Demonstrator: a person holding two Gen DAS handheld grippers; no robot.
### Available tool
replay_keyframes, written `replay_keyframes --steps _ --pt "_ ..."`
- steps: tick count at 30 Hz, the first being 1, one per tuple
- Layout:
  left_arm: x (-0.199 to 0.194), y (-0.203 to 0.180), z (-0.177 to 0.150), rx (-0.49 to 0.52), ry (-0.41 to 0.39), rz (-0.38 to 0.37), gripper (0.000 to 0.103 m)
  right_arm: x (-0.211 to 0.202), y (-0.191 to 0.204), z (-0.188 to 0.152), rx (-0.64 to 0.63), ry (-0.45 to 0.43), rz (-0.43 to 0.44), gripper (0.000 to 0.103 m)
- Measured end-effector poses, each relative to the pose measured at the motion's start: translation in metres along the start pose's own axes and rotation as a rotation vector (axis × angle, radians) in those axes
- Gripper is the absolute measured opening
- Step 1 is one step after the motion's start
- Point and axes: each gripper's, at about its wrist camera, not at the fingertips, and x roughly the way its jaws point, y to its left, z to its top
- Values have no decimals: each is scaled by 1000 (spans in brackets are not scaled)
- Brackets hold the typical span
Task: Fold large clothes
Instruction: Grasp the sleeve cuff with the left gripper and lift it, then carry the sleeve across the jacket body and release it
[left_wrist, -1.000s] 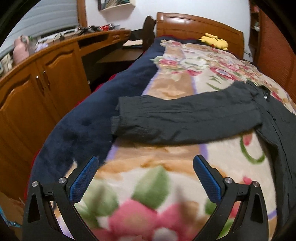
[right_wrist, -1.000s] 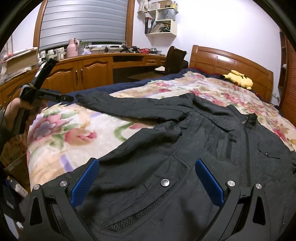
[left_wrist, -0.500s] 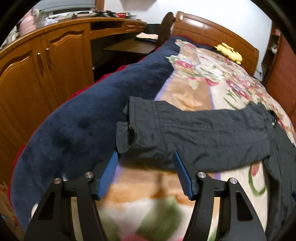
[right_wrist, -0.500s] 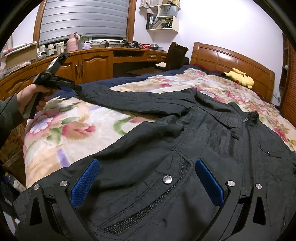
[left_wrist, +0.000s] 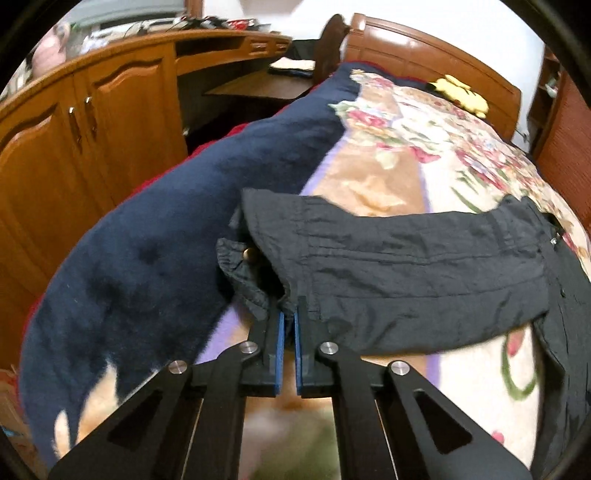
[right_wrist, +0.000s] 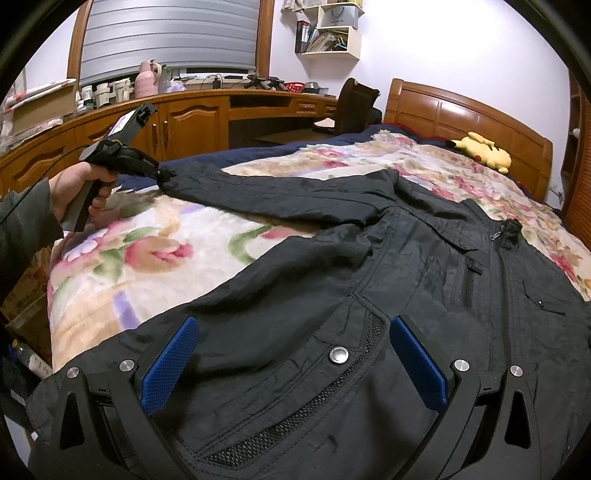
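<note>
Across the floral bed (right_wrist: 155, 251), left tool (left_wrist: 289, 319) pinches jacket (right_wrist: 406, 295) cuff (left_wrist: 255, 273); right tool (right_wrist: 295, 362) spread.

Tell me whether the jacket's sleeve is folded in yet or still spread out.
Still spread: the sleeve stretches straight out from the jacket across the floral blanket. The left gripper has just closed on its cuff.
</note>
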Motion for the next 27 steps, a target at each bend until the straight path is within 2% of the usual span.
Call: replay_keyframes --steps 6,12,17,27 --pt "-57 -36 13 74 -71 14 4 -5 -7 -1 38 -20 14 103" --pt "-113 -97 17 168 -158 -13 4 -30 -24 -1 99 -50 35 103" --pt "-143 -164 2 251 -222 -110 4 -57 -41 -9 103 -73 -16 103" --pt "-186 -269 -27 388 -277 -295 4 -103 -92 -29 203 -98 -145 103"
